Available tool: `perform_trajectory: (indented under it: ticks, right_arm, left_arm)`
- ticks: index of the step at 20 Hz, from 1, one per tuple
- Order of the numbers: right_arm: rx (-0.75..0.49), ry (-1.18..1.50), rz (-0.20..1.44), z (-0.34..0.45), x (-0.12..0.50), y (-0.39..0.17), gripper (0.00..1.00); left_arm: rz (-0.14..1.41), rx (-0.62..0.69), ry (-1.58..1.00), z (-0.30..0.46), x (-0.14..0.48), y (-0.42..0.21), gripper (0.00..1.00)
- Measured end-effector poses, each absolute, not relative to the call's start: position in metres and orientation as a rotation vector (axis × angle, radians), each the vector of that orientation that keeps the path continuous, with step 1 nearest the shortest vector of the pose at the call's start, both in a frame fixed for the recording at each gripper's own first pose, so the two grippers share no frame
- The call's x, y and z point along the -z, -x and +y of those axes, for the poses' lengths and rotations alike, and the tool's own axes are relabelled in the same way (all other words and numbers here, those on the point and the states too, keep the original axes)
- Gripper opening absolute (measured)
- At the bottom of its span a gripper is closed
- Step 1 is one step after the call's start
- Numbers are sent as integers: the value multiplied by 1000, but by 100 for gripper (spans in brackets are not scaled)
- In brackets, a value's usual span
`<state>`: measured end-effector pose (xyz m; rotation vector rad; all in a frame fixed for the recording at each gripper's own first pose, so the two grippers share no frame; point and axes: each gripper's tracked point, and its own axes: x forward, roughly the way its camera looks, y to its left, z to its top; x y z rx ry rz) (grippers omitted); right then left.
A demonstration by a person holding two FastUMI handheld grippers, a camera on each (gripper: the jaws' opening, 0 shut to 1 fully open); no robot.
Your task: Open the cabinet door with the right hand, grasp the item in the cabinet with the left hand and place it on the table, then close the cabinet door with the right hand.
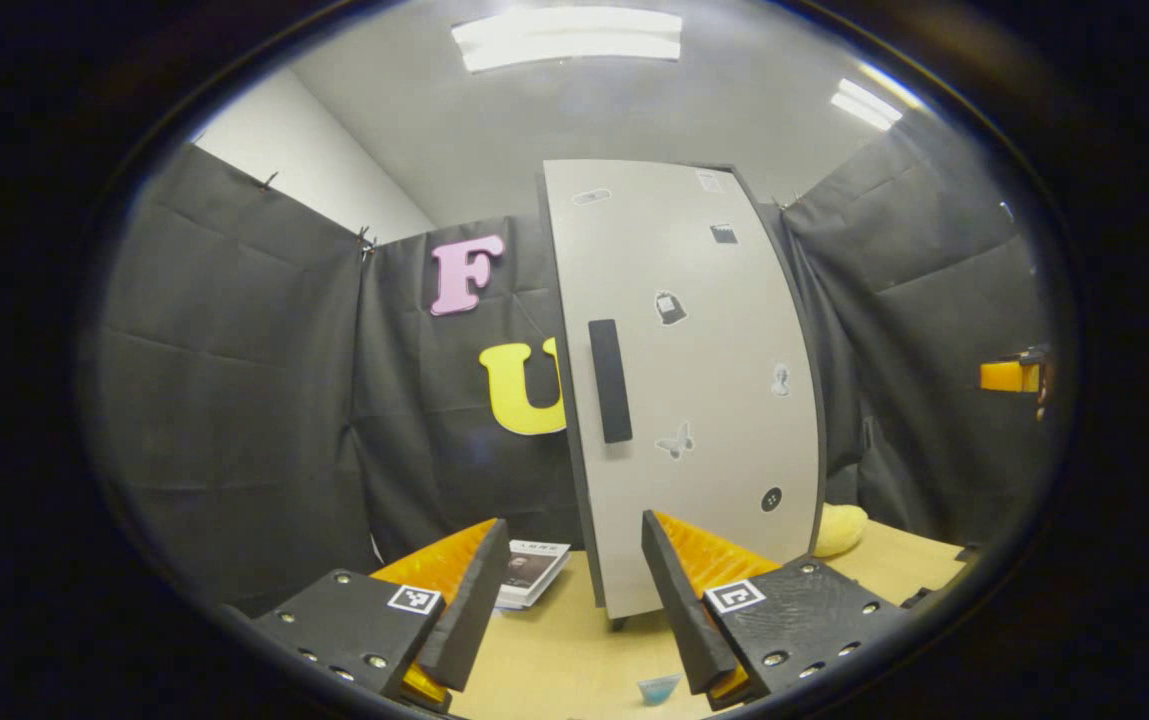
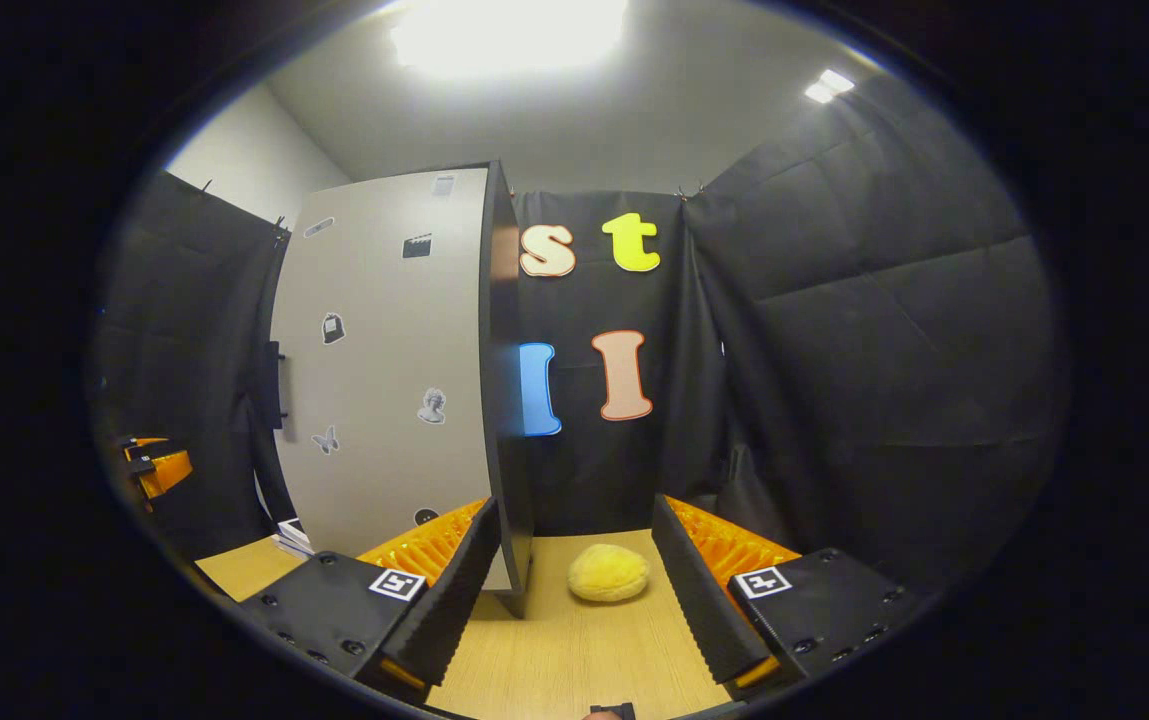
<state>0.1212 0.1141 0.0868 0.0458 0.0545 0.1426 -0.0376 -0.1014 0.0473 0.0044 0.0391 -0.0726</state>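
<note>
On the table [image 1: 574,650], the shut cabinet door [image 1: 694,400] stands upright; each hand-held gripper gapes, empty.

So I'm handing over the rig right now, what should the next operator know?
Left gripper: open, empty, held above the table and facing the cabinet door.
Right gripper: open, empty, aimed past the cabinet's right edge toward a yellow sponge on the table.
Cabinet: door looks closed, its dark handle on the left side of the door. A booklet lies on the table left of the cabinet.
Done: nothing that I can see; whether the sponge came from the cabinet I cannot tell.
Left, as it looks: open the door with the right, take the item out with the left, set it on the table, close the door.
</note>
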Motion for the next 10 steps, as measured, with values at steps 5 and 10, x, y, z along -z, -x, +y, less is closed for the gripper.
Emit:
perform_trajectory:
  ticks: [5,10]
  right_arm:
    - [-152,-21,36,114,-89,-122,96]
    - [-152,-17,27,115,-91,-123,96]
  left_arm:
    - [33,64,-12,-99,-47,37,80]
    - [33,51,-6,-97,-45,36,80]
